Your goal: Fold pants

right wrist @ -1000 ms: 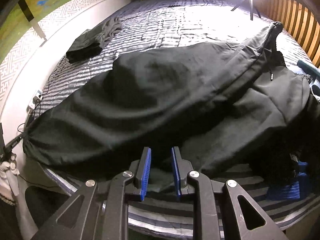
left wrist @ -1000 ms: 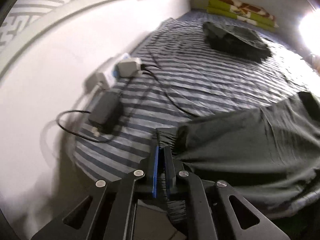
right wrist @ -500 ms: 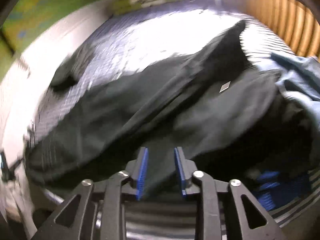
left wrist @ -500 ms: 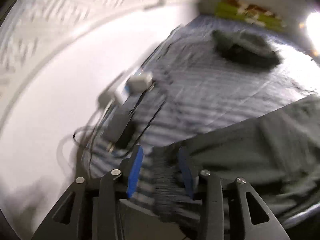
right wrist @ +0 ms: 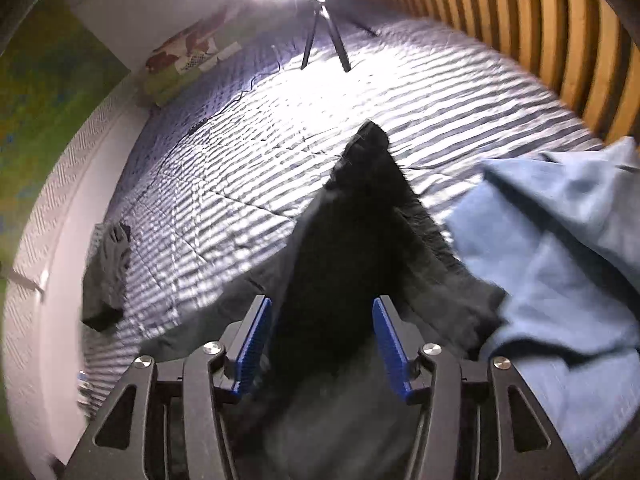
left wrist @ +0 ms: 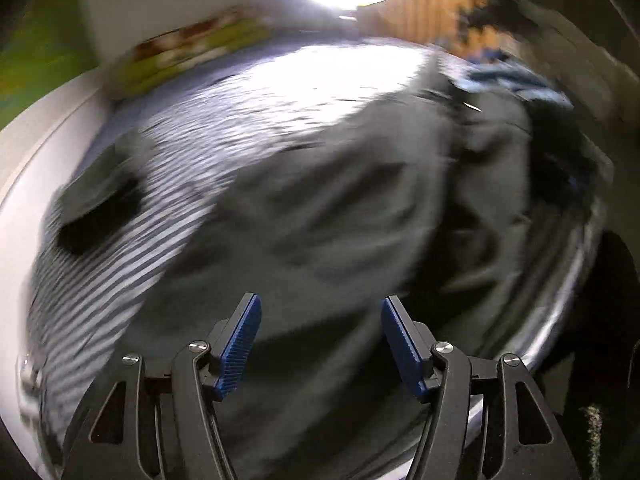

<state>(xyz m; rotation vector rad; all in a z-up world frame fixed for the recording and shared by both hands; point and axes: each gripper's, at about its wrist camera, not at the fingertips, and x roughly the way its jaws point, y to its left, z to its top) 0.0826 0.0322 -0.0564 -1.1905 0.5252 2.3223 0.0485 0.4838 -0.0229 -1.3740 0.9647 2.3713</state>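
The dark grey pants point(left wrist: 328, 216) lie spread across the striped bed, blurred in the left wrist view. My left gripper point(left wrist: 320, 344) hangs above them with its jaws opening wide; nothing is pinched between its blue pads point(left wrist: 240, 344). In the right wrist view the pants point(right wrist: 352, 248) run away from me to a dark pointed end. My right gripper point(right wrist: 322, 344) is over that cloth with its jaws opening. Dark fabric fills the gap between them, but the pads point(right wrist: 390, 348) do not press on it.
A folded dark garment point(right wrist: 108, 276) lies near the white wall on the left, also visible as a dark garment point(left wrist: 100, 208). A light blue garment point(right wrist: 560, 264) lies at the right. A bright lamp on a tripod point(right wrist: 324, 36) stands on the bed; wooden slats point(right wrist: 540, 32) line the right.
The left gripper let go of the pants' cuff, opened wide and swung right, away from the wall and cables. The right gripper also opened and moved right toward the blue garment.
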